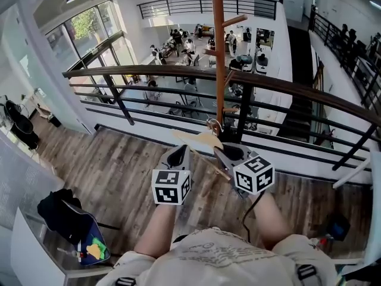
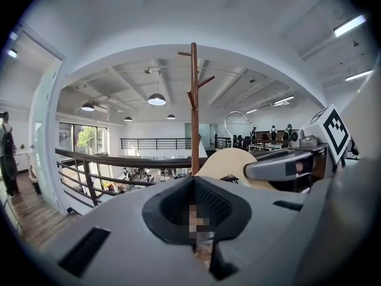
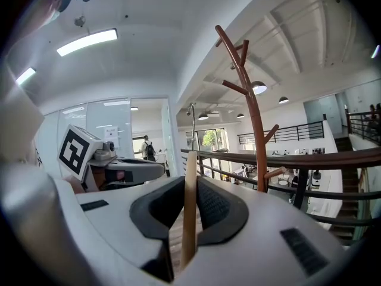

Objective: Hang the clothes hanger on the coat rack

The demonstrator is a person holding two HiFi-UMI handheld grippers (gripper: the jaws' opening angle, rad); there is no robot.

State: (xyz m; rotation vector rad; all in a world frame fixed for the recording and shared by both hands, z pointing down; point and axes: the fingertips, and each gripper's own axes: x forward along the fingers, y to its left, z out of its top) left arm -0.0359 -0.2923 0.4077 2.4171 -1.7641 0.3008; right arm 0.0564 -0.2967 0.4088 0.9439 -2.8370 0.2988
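The pale wooden clothes hanger (image 1: 199, 140) hangs in the air just short of the railing, its metal hook (image 1: 211, 124) pointing up. My right gripper (image 1: 229, 154) is shut on it; in the right gripper view the hanger's wooden bar (image 3: 189, 219) runs between the dark pads. The brown coat rack (image 1: 218, 58) stands right behind the hook, a tall pole with branch pegs (image 3: 253, 118). My left gripper (image 1: 180, 155) is level with the right one, to its left, jaws together and nothing between them. From the left gripper view the hanger (image 2: 229, 162) lies to the right, apart from the jaws.
A dark handrail with black bars (image 1: 149, 72) crosses in front of me, with a drop to a lower floor of desks and people beyond it. A black chair with a bag (image 1: 65, 216) stands at my lower left. A glass wall runs along the left.
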